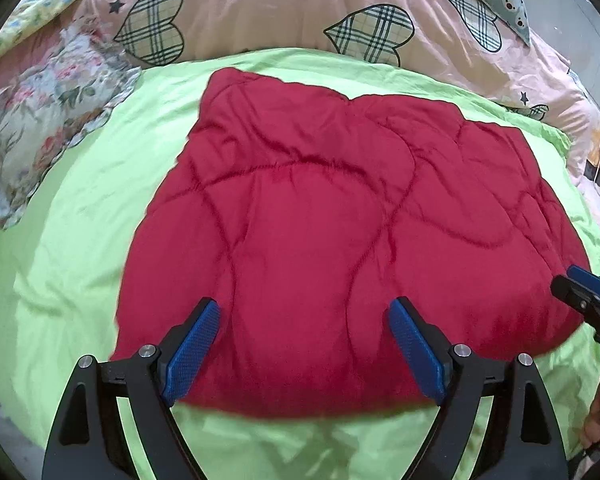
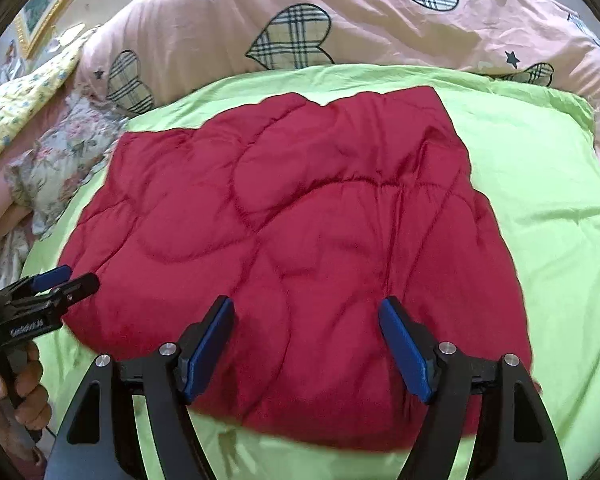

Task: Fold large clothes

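Red quilted fabric fills the middle of both wrist views: a padded red garment (image 1: 340, 240), apparently already doubled over into a thick, roughly square bundle, lies flat on a lime-green sheet (image 1: 80, 280) that covers the bed. Along the top of the frame a pink duvet with plaid hearts (image 1: 280, 8) is bunched up, and a floral pillow (image 1: 48, 120) sits at the upper left. The left gripper (image 1: 304, 344) hangs just above the near edge of the bundle with its blue pads spread wide and nothing between them; the right gripper (image 2: 306, 344) is posed the same way, jaws apart and empty, over the near edge towards the bundle's right side. Each tool shows at the edge of the other's view, so the two are near each other along that edge. Whether either pad touches the cloth cannot be told. As for risk, the padding looks springy and slick, so a shallow pinch would likely catch only the top layer and peel the fold open when lifted. A deep bite could also snag the loose green sheet underneath and drag it along. Uneven lifting by the two tools would probably skew the next fold, and the puffy filling may rebound once released.
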`<state>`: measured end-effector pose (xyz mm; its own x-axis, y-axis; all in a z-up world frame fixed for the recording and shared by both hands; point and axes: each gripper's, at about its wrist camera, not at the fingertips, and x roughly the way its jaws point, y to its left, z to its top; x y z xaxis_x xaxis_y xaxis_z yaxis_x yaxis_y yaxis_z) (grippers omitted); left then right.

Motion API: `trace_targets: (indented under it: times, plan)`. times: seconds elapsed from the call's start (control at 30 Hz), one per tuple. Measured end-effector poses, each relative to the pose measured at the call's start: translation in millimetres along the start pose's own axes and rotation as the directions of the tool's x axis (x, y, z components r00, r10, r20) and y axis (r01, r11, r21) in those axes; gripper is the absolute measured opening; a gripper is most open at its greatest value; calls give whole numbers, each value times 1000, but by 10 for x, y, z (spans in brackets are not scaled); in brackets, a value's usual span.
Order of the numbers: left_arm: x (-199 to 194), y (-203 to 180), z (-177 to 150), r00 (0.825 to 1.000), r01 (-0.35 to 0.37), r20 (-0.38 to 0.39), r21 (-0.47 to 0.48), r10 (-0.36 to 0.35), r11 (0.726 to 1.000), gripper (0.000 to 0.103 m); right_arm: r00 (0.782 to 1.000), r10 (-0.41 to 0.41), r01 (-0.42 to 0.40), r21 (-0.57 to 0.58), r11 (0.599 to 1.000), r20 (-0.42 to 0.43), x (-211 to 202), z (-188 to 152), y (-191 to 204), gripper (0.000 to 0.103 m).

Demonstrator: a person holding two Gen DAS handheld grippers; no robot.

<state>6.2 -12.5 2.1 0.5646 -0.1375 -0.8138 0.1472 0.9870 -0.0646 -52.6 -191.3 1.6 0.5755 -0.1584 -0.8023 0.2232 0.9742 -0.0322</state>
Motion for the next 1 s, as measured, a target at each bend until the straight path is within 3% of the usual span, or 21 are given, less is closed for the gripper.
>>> trace_targets:
  times: [0.07, 0.27, 0.57, 1.0]
  plan:
    - [-97, -19, -69, 1000, -6, -7, 4, 6, 1000, 91, 1000, 19, -19, -6, 1000, -3, -116, -111, 36, 87]
    - [-290, -102, -279, 993, -100, -52, 45, 103, 994, 92, 999, 24, -26, -52, 998, -25, -350, -398, 122, 93]
    - [-599, -316, -422, 983, -181, -4, 105, 182, 978, 98, 999, 33, -34, -101, 994, -16, -563, -588, 289, 100]
    - [-736, -430, -521, 981, -195, 23, 131, 194, 972, 100, 1000, 4, -4, -133, 991, 4, -613, -584, 385, 101]
